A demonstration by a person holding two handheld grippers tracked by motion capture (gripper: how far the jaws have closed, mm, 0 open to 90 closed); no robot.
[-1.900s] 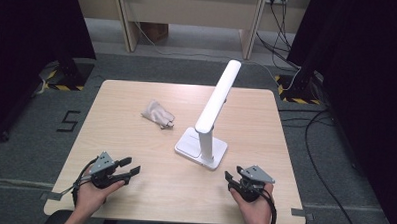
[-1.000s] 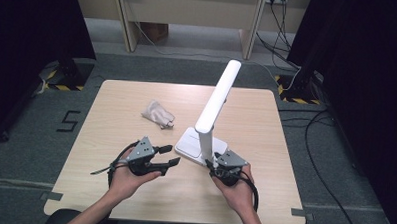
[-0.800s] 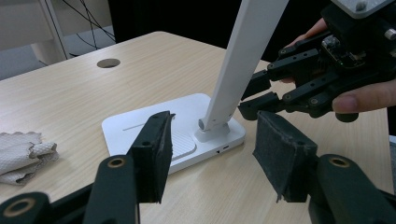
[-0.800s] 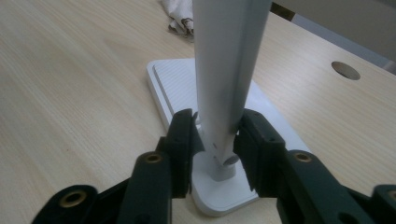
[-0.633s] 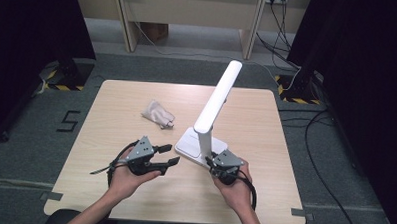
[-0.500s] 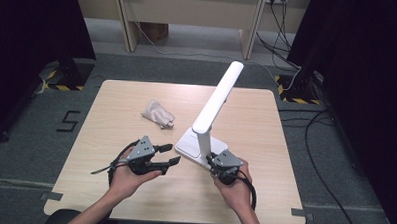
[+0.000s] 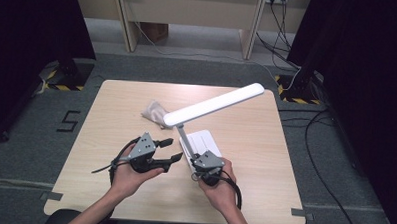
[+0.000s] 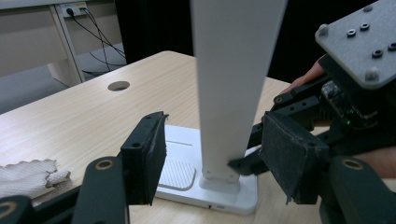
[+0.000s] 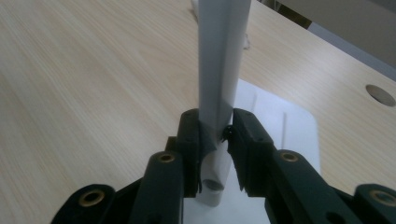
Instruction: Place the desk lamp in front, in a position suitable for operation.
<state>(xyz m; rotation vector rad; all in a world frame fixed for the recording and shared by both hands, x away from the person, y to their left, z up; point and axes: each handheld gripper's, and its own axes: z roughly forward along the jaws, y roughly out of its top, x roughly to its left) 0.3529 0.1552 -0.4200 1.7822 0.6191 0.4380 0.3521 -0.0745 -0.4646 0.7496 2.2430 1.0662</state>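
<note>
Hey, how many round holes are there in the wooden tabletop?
1 that I can see: a round hole near the far edge of the table, beyond the lamp's base. Others may be hidden behind the lamp.

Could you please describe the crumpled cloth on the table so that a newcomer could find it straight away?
Start from the light wooden table and find the white desk lamp standing near its middle. The cloth lies just beyond the lamp head's lower end, toward the table's far left. It is the one soft, wrinkled, off-white thing there, unlike the lamp's smooth hard white plastic.
</note>
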